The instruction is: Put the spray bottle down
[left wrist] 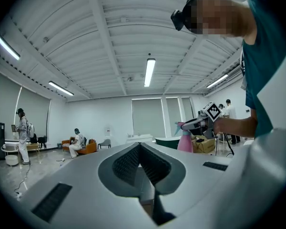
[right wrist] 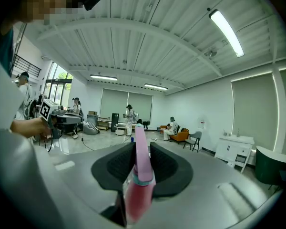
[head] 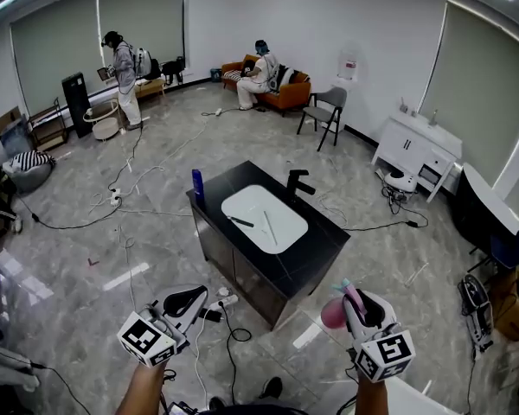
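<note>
In the head view my right gripper (head: 356,303) is at the lower right, shut on a pink spray bottle (head: 333,315) with a teal collar; it hangs in the air off the near right corner of the black counter (head: 322,247). The right gripper view shows the bottle's neck (right wrist: 138,173) clamped between the black pads (right wrist: 118,163). My left gripper (head: 189,299) is at the lower left, in front of the counter's near side. Its jaws meet at the tip with nothing between them (left wrist: 140,146). From there the bottle (left wrist: 185,141) shows to the right.
The counter holds a white sink basin (head: 264,219), a black faucet (head: 298,182) and a blue bottle (head: 197,182) at its far left corner. Cables and a power strip (head: 227,299) lie on the floor before it. A grey chair (head: 324,113) and seated and standing people are far back.
</note>
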`<action>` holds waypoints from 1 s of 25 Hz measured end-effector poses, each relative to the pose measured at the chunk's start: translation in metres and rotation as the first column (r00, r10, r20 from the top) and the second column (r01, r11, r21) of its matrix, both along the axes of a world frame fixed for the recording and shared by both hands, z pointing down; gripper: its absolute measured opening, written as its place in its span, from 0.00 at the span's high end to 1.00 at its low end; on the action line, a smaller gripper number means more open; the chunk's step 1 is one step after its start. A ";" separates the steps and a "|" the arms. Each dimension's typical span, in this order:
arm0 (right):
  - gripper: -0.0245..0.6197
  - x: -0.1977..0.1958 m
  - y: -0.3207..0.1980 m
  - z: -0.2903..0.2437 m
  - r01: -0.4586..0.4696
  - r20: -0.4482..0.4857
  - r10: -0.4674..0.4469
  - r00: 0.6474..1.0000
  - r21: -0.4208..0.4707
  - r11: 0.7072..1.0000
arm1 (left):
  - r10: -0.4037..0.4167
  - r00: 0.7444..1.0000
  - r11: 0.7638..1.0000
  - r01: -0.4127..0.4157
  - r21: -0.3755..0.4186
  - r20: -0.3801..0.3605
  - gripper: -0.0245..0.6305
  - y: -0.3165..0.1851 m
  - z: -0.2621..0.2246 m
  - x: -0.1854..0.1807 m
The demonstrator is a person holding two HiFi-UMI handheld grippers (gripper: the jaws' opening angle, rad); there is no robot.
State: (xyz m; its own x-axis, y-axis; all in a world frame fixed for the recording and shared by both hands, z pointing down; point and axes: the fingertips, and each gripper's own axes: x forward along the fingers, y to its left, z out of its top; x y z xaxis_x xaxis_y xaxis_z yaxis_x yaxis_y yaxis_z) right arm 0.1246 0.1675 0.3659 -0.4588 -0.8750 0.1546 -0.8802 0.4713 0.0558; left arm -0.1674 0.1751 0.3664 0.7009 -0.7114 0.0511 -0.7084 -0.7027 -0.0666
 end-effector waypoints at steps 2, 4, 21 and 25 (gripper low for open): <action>0.80 0.007 -0.017 0.000 0.020 0.002 -0.020 1.000 0.001 1.000 | -0.015 1.000 1.000 0.015 -0.002 0.005 0.97 -0.011 0.000 0.010; 0.80 0.014 -0.032 0.002 0.042 0.002 -0.042 0.999 0.002 0.999 | -0.033 0.999 0.999 0.033 -0.003 0.007 0.97 -0.020 0.003 0.018; 0.80 0.061 -0.107 0.008 0.147 0.018 -0.147 0.989 -0.001 0.989 | -0.132 0.991 0.991 0.132 -0.005 0.022 0.97 -0.066 0.005 0.072; 0.80 0.069 -0.116 0.008 0.138 0.018 -0.138 0.990 -0.009 0.990 | -0.123 0.992 0.992 0.123 -0.013 0.024 0.97 -0.080 0.005 0.079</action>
